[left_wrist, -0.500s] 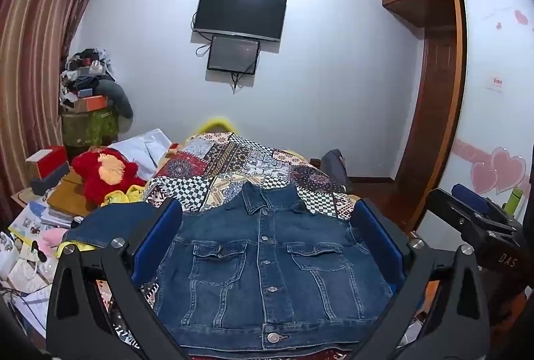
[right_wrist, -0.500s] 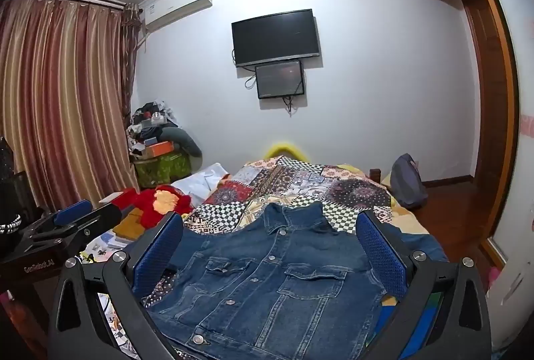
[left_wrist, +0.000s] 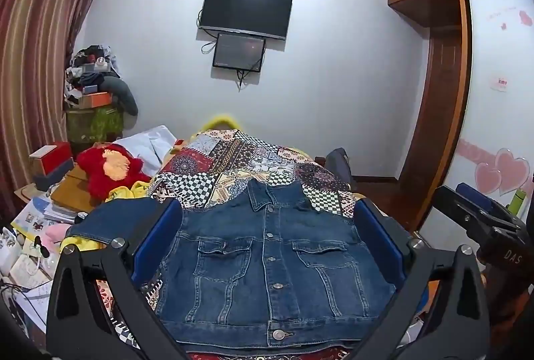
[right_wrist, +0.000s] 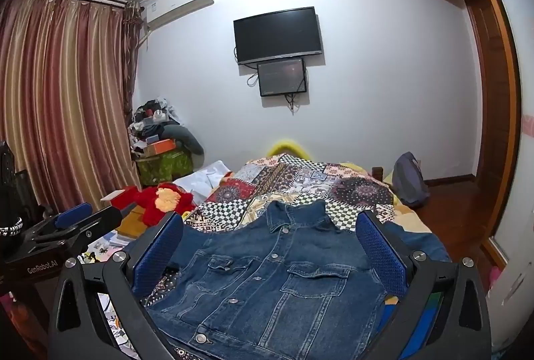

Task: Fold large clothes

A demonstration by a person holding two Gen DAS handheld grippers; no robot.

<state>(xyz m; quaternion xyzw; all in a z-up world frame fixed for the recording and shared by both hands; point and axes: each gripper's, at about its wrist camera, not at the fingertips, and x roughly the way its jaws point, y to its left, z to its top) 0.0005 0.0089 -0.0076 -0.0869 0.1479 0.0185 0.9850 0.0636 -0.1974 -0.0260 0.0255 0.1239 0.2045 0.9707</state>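
Observation:
A blue denim jacket [left_wrist: 270, 266] lies buttoned and front-up on a patchwork bedspread [left_wrist: 240, 159], collar toward the far wall. One sleeve [left_wrist: 113, 219] stretches out to the left in the left wrist view. My left gripper [left_wrist: 267, 243] hovers open above the jacket, its blue pads [left_wrist: 157, 243] wide apart with nothing between them. The same jacket [right_wrist: 267, 280] fills the right wrist view, where my right gripper [right_wrist: 267, 253] is also open and empty above it. Each gripper shows in the other's view: the right gripper [left_wrist: 480, 219] at the right edge, the left gripper [right_wrist: 66, 223] at the left edge.
A red plush toy [left_wrist: 110, 169], books and papers [left_wrist: 36, 226] crowd the left side of the bed. A cluttered stack [left_wrist: 93, 93] stands by the striped curtain [right_wrist: 63, 99]. A grey backpack [right_wrist: 409, 179] leans by the bed's right side, near a wooden wardrobe [left_wrist: 437, 113].

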